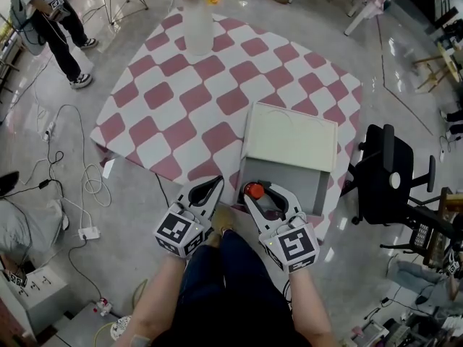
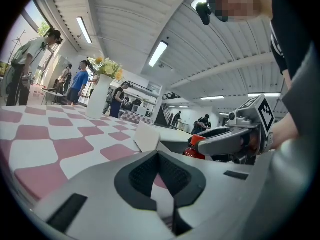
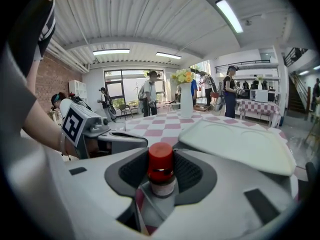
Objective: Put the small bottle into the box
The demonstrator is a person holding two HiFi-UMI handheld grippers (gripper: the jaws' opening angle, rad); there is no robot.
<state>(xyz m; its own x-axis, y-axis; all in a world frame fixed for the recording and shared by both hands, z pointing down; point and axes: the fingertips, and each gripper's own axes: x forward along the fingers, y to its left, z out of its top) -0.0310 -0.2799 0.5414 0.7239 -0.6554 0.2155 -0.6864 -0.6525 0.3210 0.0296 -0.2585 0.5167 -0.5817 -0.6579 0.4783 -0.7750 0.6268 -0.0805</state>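
The small bottle (image 1: 253,191), with a red cap, sits between the jaws of my right gripper (image 1: 262,191), which is shut on it. The gripper holds it at the near left corner of the grey box (image 1: 311,188), whose white lid (image 1: 291,137) lies open behind it. In the right gripper view the bottle (image 3: 161,170) stands upright between the pads, with the lid (image 3: 240,145) to its right. My left gripper (image 1: 215,186) is shut and empty, just left of the bottle over the table's near edge. From the left gripper view the red cap (image 2: 195,142) shows inside the right gripper (image 2: 225,140).
A pink-and-white checkered cloth (image 1: 188,100) covers the table. A white vase of flowers (image 1: 197,22) stands at its far side. A black office chair (image 1: 387,176) is close to the right of the box. Cables and a power strip (image 1: 85,231) lie on the floor at left, and a person (image 1: 51,20) stands far left.
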